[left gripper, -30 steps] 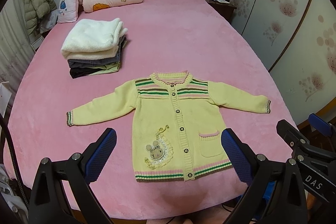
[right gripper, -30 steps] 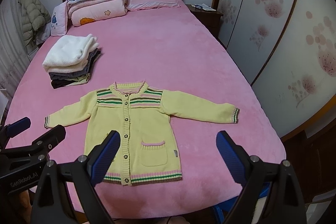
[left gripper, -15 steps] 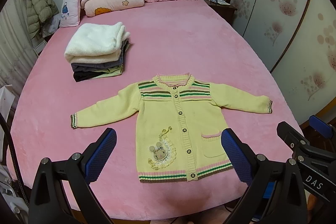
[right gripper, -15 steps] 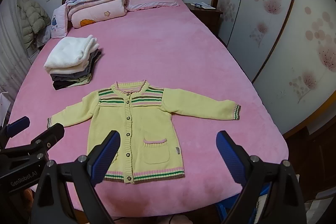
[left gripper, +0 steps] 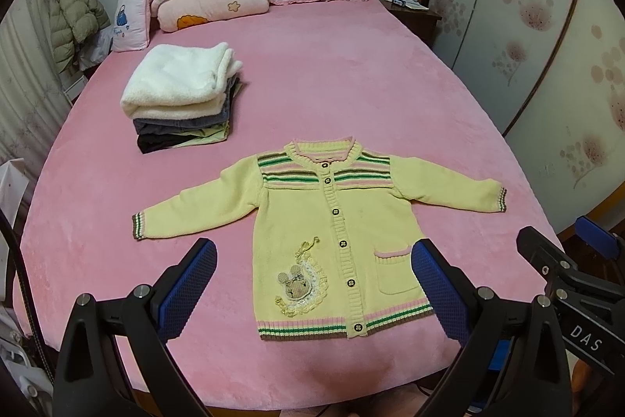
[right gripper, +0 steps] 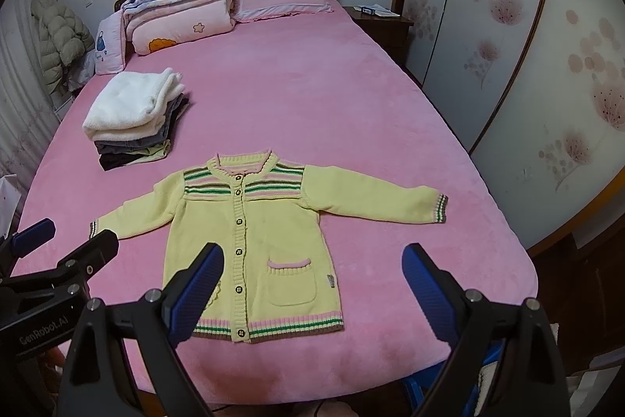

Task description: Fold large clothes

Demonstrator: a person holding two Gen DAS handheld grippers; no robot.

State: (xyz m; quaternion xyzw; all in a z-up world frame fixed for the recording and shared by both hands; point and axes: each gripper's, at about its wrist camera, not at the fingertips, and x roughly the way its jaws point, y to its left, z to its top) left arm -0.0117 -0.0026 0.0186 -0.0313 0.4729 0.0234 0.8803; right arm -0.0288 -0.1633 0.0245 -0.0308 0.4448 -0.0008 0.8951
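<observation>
Cardigan (left gripper: 336, 221), yellow, spread flat and buttoned near foot of pink bed (left gripper: 351, 73), sleeves out, no fold made yet. Beyond cardigan's left sleeve, stack of folded clothes (left gripper: 181, 96), seemingly finished. Nearer than cardigan's hem, left claw (left gripper: 312, 284) and right claw (right gripper: 312, 284) hovering, both spread wide, empty. Readable on casings: "DAS", "GenRobot.AI".

Left claw (left gripper: 310, 282) near, jaws wide apart, empty. Right claw (right gripper: 312, 286) beside it on right, jaws wide apart, empty.
</observation>
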